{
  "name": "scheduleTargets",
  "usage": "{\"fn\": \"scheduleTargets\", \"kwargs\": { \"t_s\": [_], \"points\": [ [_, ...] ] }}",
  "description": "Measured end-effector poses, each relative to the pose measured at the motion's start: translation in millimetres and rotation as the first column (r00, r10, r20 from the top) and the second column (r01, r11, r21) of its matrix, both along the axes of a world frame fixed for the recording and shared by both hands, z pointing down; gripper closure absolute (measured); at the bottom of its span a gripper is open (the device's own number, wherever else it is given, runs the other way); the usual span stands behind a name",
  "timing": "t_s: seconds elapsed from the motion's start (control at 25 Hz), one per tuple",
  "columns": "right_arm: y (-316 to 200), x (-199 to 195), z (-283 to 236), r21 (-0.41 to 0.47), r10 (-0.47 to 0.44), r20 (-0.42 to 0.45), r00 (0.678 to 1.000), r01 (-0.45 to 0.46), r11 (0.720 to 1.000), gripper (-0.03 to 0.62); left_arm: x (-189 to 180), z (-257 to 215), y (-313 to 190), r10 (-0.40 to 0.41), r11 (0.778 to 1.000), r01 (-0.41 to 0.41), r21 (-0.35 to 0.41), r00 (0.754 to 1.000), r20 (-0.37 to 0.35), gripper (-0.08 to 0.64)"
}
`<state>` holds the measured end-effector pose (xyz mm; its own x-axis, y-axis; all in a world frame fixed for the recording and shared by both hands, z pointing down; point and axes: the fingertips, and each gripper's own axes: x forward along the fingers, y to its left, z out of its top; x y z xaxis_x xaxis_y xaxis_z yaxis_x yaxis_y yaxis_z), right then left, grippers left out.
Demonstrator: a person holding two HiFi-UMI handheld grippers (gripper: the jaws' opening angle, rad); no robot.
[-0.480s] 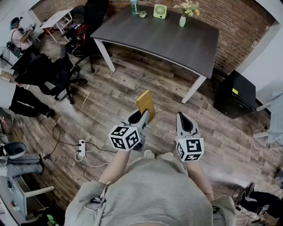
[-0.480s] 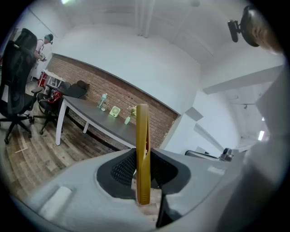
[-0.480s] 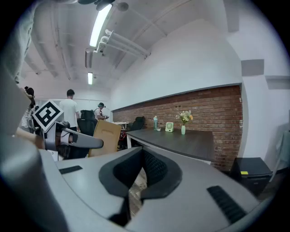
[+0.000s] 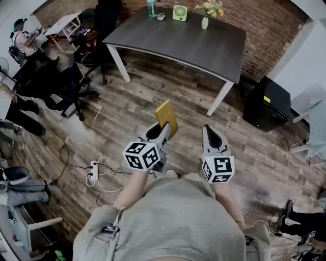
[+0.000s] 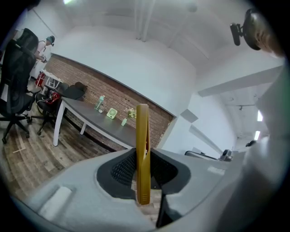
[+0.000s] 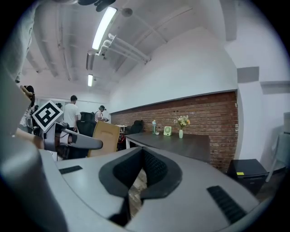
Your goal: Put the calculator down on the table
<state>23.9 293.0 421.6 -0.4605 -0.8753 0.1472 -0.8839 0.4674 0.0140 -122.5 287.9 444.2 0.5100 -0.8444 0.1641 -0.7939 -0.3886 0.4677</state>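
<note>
A flat yellow calculator [image 4: 166, 118] stands edge-on between the pads of my left gripper [image 4: 162, 133], which is shut on its lower end. In the left gripper view the calculator [image 5: 142, 154] rises upright out of the left gripper [image 5: 144, 181]. The right gripper [image 4: 210, 133] is held beside it, level with it, its jaws together with nothing in them. From the right gripper view the calculator [image 6: 103, 138] shows at the left, beyond the right gripper [image 6: 136, 181]. The dark grey table [image 4: 188, 43] stands ahead across the wooden floor, well apart from both grippers.
A green fan [image 4: 179, 12], a vase of flowers [image 4: 205, 21] and a bottle [image 4: 151, 7] stand at the table's far edge. Black office chairs [image 4: 61, 84] are at the left, a black cabinet [image 4: 270, 104] at the right. A power strip with cables [image 4: 94, 171] lies on the floor.
The view has shifted a little, so the table sits slightly higher in the frame. Both grippers keep their pose and the left its hold. A person at the far left has moved.
</note>
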Motion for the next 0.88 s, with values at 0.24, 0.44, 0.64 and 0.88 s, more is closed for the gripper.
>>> {"fn": "scheduleTargets", "kwargs": {
  "t_s": [0.24, 0.44, 0.64, 0.88],
  "points": [
    [5.8, -5.8, 5.9, -0.007, 0.005, -0.001, 1.000, -0.005, 1.000, 0.591, -2.3, -0.2, 3.1, 0.017, 1.000, -0.017, 0.003, 1.000, -0.002, 0.471],
    [8.0, -13.5, 7.3, -0.024, -0.003, 0.023, 1.000, 0.003, 1.000, 0.589, -5.6, -1.4, 1.6, 0.031, 1.000, -0.031, -0.003, 1.000, 0.003, 0.471],
    [2.9, -11.2, 14.1, -0.052, 0.006, 0.031, 1.000, -0.005, 0.999, 0.589, -2.2, -0.4, -5.0, 0.039, 0.999, -0.039, -0.012, 0.999, 0.001, 0.471],
    [-15.7, -17.2, 18.7, -0.055, 0.000, 0.036, 0.999, 0.002, 0.998, 0.589, -6.7, 1.5, -22.1, 0.038, 0.999, -0.038, -0.013, 0.999, 0.006, 0.471]
  ]
}}
